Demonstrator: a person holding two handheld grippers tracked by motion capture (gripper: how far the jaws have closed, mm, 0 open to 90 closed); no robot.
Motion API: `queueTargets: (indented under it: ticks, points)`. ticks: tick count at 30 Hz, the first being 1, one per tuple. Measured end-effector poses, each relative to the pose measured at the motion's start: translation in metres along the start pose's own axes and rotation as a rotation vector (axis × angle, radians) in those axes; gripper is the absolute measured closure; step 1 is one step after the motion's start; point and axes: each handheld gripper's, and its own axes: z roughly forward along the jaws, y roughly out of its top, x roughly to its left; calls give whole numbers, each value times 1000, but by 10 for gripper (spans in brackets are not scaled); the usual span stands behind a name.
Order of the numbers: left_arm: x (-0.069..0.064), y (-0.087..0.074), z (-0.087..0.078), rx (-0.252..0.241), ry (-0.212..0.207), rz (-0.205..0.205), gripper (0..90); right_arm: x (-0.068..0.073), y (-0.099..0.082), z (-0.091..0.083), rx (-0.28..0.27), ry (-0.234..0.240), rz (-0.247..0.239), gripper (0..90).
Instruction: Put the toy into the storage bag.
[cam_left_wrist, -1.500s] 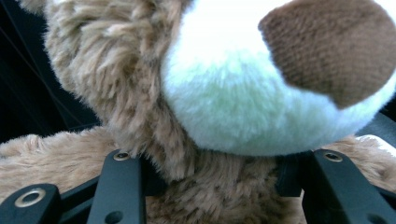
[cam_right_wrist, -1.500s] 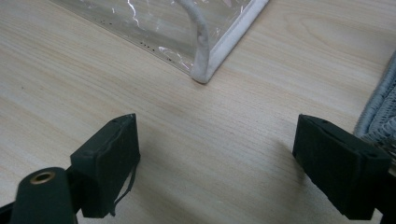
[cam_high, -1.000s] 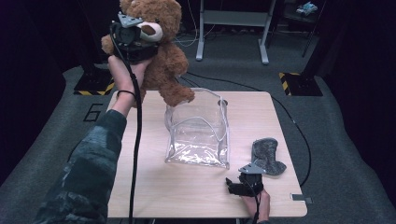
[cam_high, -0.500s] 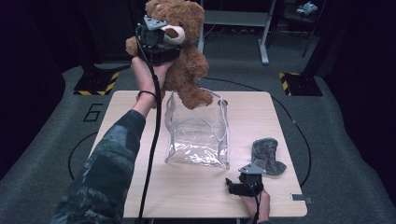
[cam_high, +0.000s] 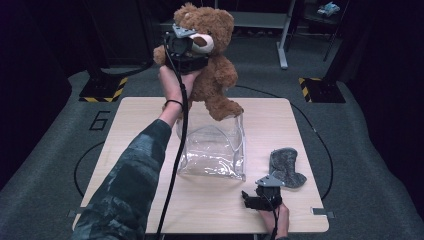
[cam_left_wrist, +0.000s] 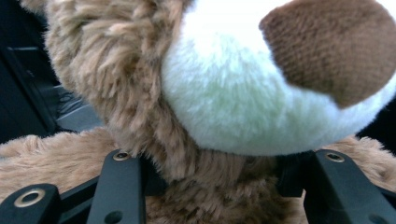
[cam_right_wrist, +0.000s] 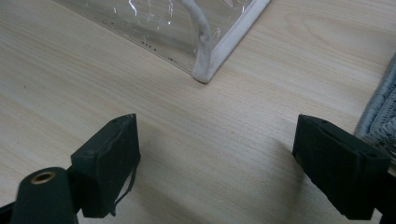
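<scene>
In the high view, the left tongs (cam_high: 192, 50) pinch the teddy bear (cam_high: 212, 75) at the neck, holding it in the air above the clear bag (cam_high: 215, 152) standing on the worktop (cam_high: 135, 120); one foot hangs at the bag's rim. The right tongs (cam_high: 248, 200) rest near a grey cloth (cam_high: 286, 167).

In the left gripper view, the bear's neck (cam_left_wrist: 210, 186) sits clamped between both jaws.

In the right gripper view, the right tongs (cam_right_wrist: 215, 158) stand spread over bare wood, the bag's corner (cam_right_wrist: 205, 70) just ahead.

Brown teddy bear (cam_high: 212, 60) with white muzzle, clear bag (cam_high: 212, 152), grey cloth (cam_high: 286, 166).
</scene>
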Motion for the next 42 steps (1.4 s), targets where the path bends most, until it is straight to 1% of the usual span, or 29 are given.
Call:
queueTargets:
  ticks: [5,7,8,9,10,11,12,13,14,22,24,25,26,28,29,31,32,36,37,39,40,42]
  points:
    - [-6,-8,10,12,-14,-9,491,0,0,0,0,0,1,141]
    - [-8,-13,15,27,-23,-11,491,0,0,0,0,0,1,141]
    - [-8,-13,15,27,-23,-11,490,0,0,0,0,0,1,141]
    - [-8,-15,17,23,-23,-20,490,0,0,0,-1,0,1,141]
    - [-8,-17,19,24,-29,-34,490,0,0,0,-1,0,1,141]
    - [-8,-17,19,24,-29,-34,490,0,0,0,-1,0,1,141]
    - [-7,-19,20,21,-31,-44,490,0,0,0,0,0,1,141]
    - [-7,-20,21,25,-36,-43,490,0,0,0,0,0,1,141]
    - [-7,-21,21,25,-33,-48,490,0,0,0,0,0,2,141]
    - [-2,-34,24,45,-31,-46,489,0,0,0,-1,-1,1,142]
    - [1,-40,25,59,-34,-52,488,0,0,0,-1,-1,2,142]
    - [1,-40,25,59,-34,-52,488,0,0,0,-1,-1,2,142]
    - [2,-45,26,67,-41,-62,487,0,0,0,-1,-1,1,142]
    - [2,-48,27,72,-45,-66,485,0,0,0,-1,-2,2,142]
    - [2,-53,28,80,-53,-72,484,0,0,0,0,-2,3,141]
    - [1,-55,29,86,-57,-70,483,0,0,0,0,-1,3,142]
    - [-1,-60,31,96,-65,-67,482,0,0,0,0,-2,3,142]
    - [-5,-68,33,116,-82,-69,476,0,0,0,0,-2,3,142]
    - [-7,-72,35,127,-83,-60,471,0,0,0,-1,-2,3,142]
    - [-10,-76,37,142,-87,-57,463,0,0,0,0,-2,3,142]
    - [-10,-76,37,142,-87,-57,460,0,0,0,0,-2,3,142]
    - [-10,-81,38,168,-102,-54,449,0,0,0,0,-2,3,142]
